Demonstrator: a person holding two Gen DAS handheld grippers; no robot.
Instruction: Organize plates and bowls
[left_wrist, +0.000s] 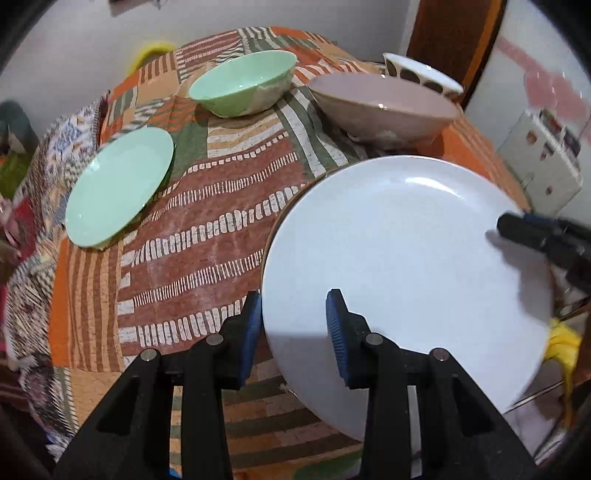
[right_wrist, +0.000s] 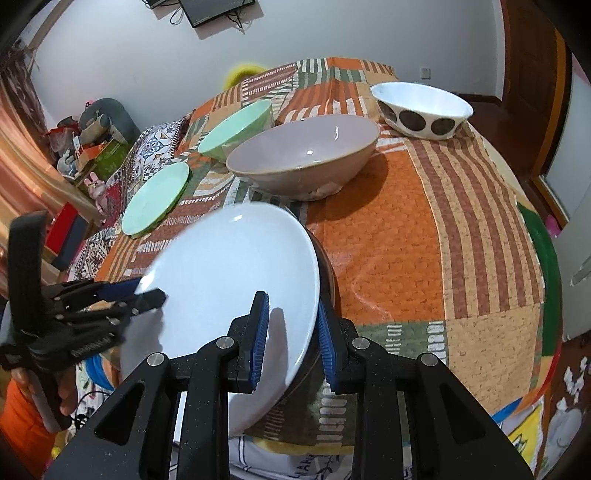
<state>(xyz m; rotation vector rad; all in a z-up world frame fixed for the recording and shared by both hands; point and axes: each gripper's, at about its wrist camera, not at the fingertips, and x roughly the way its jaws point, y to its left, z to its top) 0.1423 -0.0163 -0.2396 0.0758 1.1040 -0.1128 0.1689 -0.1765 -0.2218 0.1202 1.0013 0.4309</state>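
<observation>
A large pale blue plate (left_wrist: 399, 258) (right_wrist: 229, 273) hangs tilted over the patchwork cloth (right_wrist: 406, 240), held from two sides. In the left wrist view my left gripper (left_wrist: 293, 299) straddles the plate's near rim, one pad under it and one on its face. The right wrist view has this gripper (right_wrist: 147, 290) at the plate's left edge. My right gripper (right_wrist: 291, 302) (left_wrist: 506, 225) is shut on the opposite rim. A dark rim (right_wrist: 327, 273) shows under the plate; I cannot tell whether it is a second plate.
On the cloth lie a mint green plate (left_wrist: 118, 188) (right_wrist: 155, 199), a mint green bowl (left_wrist: 240, 85) (right_wrist: 236, 129), a wide mauve bowl (left_wrist: 384, 99) (right_wrist: 303, 155) and a white bowl with dark dots (left_wrist: 421, 75) (right_wrist: 421, 107). A hand (right_wrist: 66, 398) holds the left gripper.
</observation>
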